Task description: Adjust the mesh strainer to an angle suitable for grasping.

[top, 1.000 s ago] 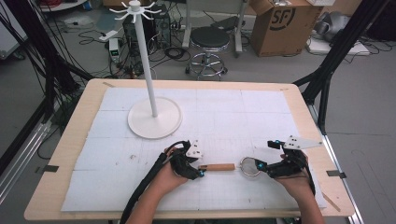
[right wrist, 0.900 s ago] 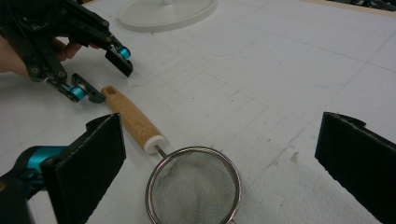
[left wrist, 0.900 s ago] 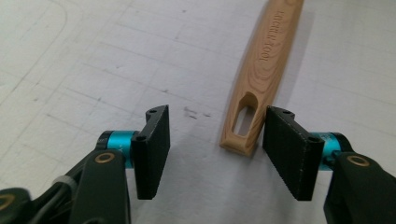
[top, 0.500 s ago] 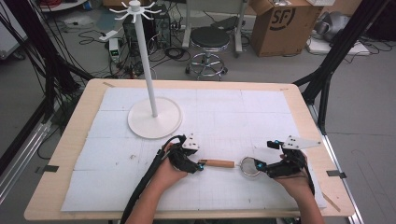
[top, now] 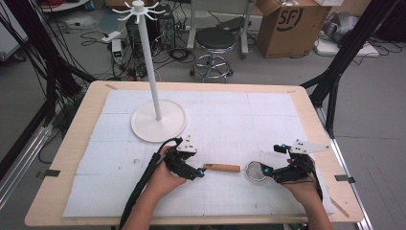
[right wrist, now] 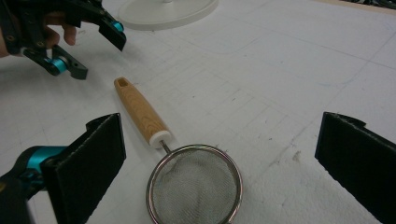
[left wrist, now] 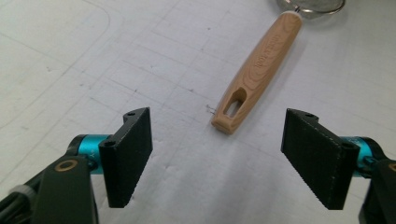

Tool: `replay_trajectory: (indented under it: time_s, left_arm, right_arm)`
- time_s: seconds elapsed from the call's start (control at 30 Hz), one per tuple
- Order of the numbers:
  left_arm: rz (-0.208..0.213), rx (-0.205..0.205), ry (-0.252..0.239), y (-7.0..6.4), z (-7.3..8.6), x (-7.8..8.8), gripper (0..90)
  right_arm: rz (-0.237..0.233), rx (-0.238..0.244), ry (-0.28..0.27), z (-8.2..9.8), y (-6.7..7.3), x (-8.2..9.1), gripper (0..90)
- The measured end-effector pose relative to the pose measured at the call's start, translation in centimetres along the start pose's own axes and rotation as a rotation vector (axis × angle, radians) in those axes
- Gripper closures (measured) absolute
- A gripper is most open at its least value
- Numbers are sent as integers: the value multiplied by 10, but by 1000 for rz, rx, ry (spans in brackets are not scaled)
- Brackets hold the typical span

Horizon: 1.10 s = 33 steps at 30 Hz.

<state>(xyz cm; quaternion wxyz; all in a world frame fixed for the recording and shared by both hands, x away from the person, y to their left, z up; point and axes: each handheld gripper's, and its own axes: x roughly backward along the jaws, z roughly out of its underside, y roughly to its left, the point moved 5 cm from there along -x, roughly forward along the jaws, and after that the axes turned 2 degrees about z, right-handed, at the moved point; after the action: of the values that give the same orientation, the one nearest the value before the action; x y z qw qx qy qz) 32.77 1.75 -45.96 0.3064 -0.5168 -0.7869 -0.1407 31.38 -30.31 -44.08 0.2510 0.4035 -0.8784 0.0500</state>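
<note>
The left gripper (left wrist: 215,154) stands with its jaws wide apart and nothing between them, low over the white mat (top: 220,120) on the tabletop (top: 76,129). Just ahead of it, a little toward its right jaw, lies the slotted butt of the strainer's wooden handle (left wrist: 259,70). The handle's long axis runs away from this gripper, nearly in line with its reach, so the jaws would close across the handle's width, not along it. Seen from the high view, the strainer (top: 239,169) lies flat between the two grippers, handle toward the left one and round mesh bowl (right wrist: 195,186) toward the right. The right gripper (right wrist: 219,163) is likewise spread open and empty, with the bowl directly in front of it and roughly centred between its jaws. Each gripper is thus close to its own end of the tool; for the handle, the left is plainly the nearer. The strainer is a small one: pale grained wood with a hanging slot, a white collar, a short wire neck and a bright metal rim around fine mesh. Well beyond the left gripper stands a white hook stand (top: 152,72) on a round base.
</note>
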Motion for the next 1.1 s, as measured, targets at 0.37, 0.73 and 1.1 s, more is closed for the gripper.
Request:
replay_trajectory:
  time_s: [0.37, 0.73, 1.1]
  left_arm:
    - [-4, 20, -145, 5, 15, 53, 160]
    - [-10, 4, -154, 5, 18, 64, 127]
    - [-6, 6, -164, 6, 20, 74, 56]
  right_arm:
    - [1, 3, 14, 0, 1, -4, 5]
    - [-7, 15, 11, -1, 2, -6, 5]
    - [-4, -4, 9, -1, 0, -6, 5]
